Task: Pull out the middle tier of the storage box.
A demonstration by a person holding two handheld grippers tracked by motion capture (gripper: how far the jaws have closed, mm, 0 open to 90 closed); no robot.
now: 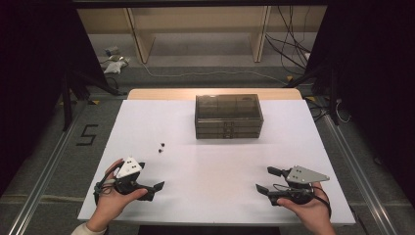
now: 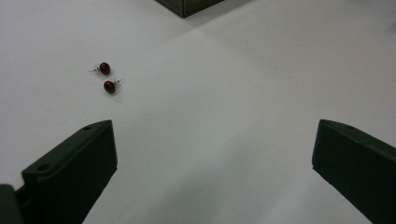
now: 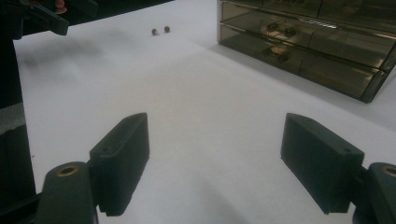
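You're holding the left gripper (image 1: 149, 177) lower left and right gripper (image 1: 265, 179) lower right, both released; earrings (image 1: 160, 148) lying mid-left on the surface (image 1: 210, 161), well short of the drawer box (image 1: 228, 116).

A white table (image 1: 215, 166) stands on a grey floor (image 1: 58, 161) marked with a black numeral five (image 1: 87, 135); cables (image 1: 288, 44) trail before a pale wooden frame (image 1: 142, 34) beyond.

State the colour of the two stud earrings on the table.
Dark red earrings, clearest in the left gripper view.
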